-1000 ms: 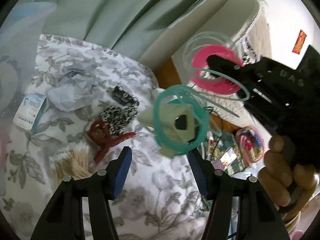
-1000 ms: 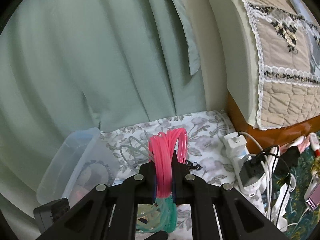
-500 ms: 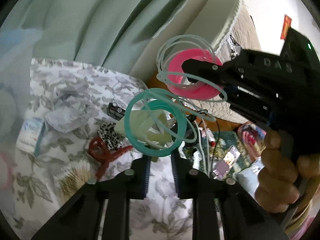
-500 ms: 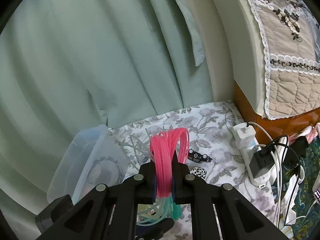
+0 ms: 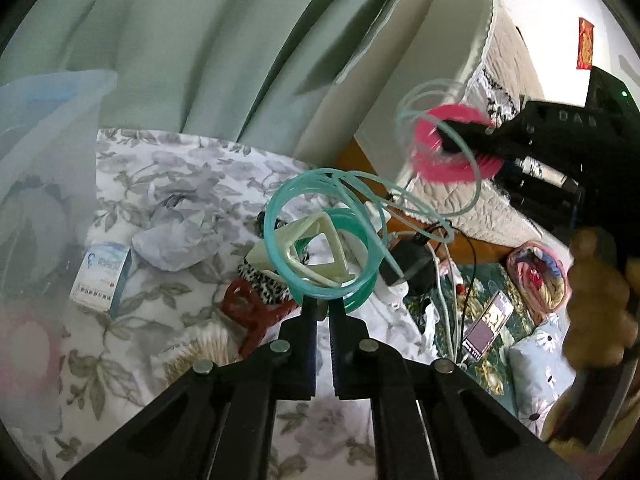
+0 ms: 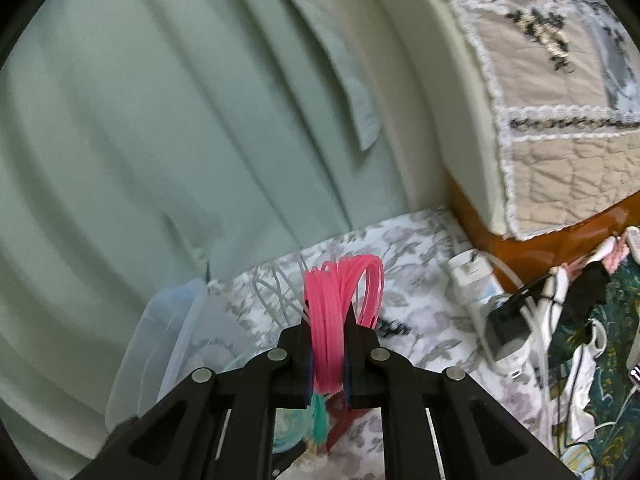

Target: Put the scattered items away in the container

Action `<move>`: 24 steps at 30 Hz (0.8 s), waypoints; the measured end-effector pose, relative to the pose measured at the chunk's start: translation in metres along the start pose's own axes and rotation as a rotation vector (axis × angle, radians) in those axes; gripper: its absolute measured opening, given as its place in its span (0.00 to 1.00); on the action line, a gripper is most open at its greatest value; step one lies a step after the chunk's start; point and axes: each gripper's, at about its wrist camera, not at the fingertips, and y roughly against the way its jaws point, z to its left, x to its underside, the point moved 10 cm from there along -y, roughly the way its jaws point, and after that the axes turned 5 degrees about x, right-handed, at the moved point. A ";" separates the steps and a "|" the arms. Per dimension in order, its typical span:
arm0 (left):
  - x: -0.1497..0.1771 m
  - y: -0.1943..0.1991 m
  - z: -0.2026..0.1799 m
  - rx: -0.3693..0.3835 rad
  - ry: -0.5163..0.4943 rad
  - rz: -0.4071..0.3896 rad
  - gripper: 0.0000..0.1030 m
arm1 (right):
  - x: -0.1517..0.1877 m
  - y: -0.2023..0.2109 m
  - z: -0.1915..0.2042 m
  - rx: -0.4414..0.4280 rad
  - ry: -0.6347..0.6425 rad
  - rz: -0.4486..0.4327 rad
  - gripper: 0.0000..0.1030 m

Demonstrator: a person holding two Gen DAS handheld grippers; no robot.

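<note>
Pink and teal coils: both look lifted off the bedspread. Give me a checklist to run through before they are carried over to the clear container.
1. Right gripper shut on the pink coil: ok, strands clamped between the fingers.
2. Left gripper shut on the teal coil: ok, pinched at its lower edge.
3. Coils free of each other: not ok, loose teal strands run up to the pink coil in the left wrist view.
4. Cream triangular piece secure: cannot tell, it sits inside the teal coil.
5. Clear container reachable: ok, it lies to the left, open.
6. Other items left: not ok, red hair claw and small box remain on the bedspread.
</note>
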 end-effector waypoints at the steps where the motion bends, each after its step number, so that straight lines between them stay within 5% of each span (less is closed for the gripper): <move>1: 0.003 -0.001 0.001 0.000 -0.001 0.010 0.03 | -0.004 0.001 -0.004 0.010 -0.007 -0.011 0.11; 8: 0.028 -0.007 0.031 -0.035 0.092 0.087 0.00 | -0.038 0.014 -0.038 0.078 -0.041 -0.074 0.11; 15: 0.025 -0.005 0.020 -0.007 0.062 0.089 0.00 | -0.026 0.006 -0.036 0.074 -0.004 -0.035 0.11; 20: 0.041 -0.017 0.010 0.024 0.048 0.171 0.00 | -0.016 0.001 -0.043 0.075 -0.012 -0.010 0.11; 23: 0.052 -0.025 0.004 0.028 0.043 0.215 0.22 | -0.010 -0.003 -0.047 0.076 -0.016 0.005 0.11; 24: 0.055 -0.028 0.004 0.019 0.042 0.227 0.44 | -0.008 -0.004 -0.049 0.076 -0.018 0.010 0.11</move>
